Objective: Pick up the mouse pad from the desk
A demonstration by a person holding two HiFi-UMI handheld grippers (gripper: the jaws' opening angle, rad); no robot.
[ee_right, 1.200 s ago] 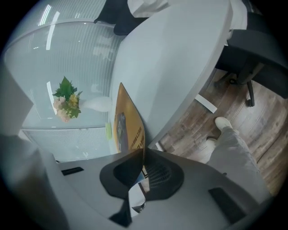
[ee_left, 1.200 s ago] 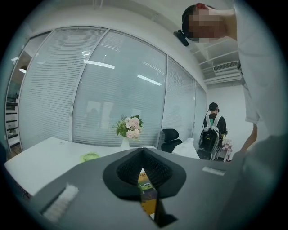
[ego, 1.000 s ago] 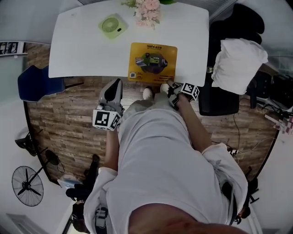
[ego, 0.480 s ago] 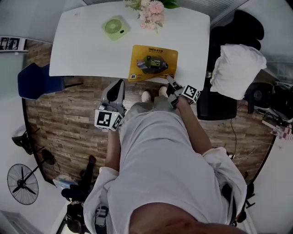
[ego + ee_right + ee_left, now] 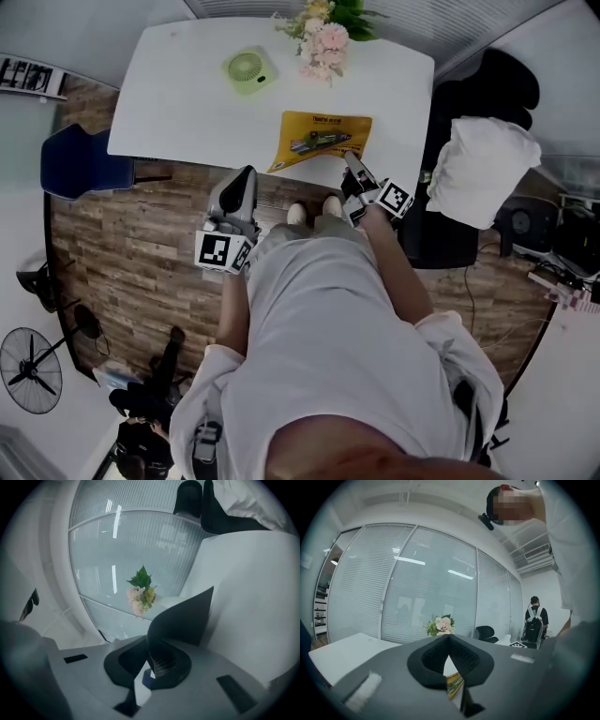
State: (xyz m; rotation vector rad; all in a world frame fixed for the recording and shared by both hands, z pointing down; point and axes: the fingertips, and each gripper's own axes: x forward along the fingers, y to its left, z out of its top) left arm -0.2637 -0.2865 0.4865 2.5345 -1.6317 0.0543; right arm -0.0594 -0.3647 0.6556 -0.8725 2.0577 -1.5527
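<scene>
Items in view, operator:

- Mouse pad (image 5: 319,139): yellow, with a printed picture on top and a dark underside. It sits at the near edge of the white desk (image 5: 187,103), in front of you, with its near right corner in your right gripper. In the right gripper view the dark underside curls upward out of the jaws. You cannot tell whether its far edge touches the desk.
- Your right gripper (image 5: 351,159): jaws clamped on that corner of the mouse pad.
- Your left gripper (image 5: 246,173): held off the desk's near edge, left of the pad and apart from it. Its jaw tips are together with nothing between them.
- Small green fan (image 5: 246,67): on the desk, far side.
- Pink flower bouquet (image 5: 326,36): at the desk's far edge, beyond the pad.
- Blue chair (image 5: 80,167): left of the desk.
</scene>
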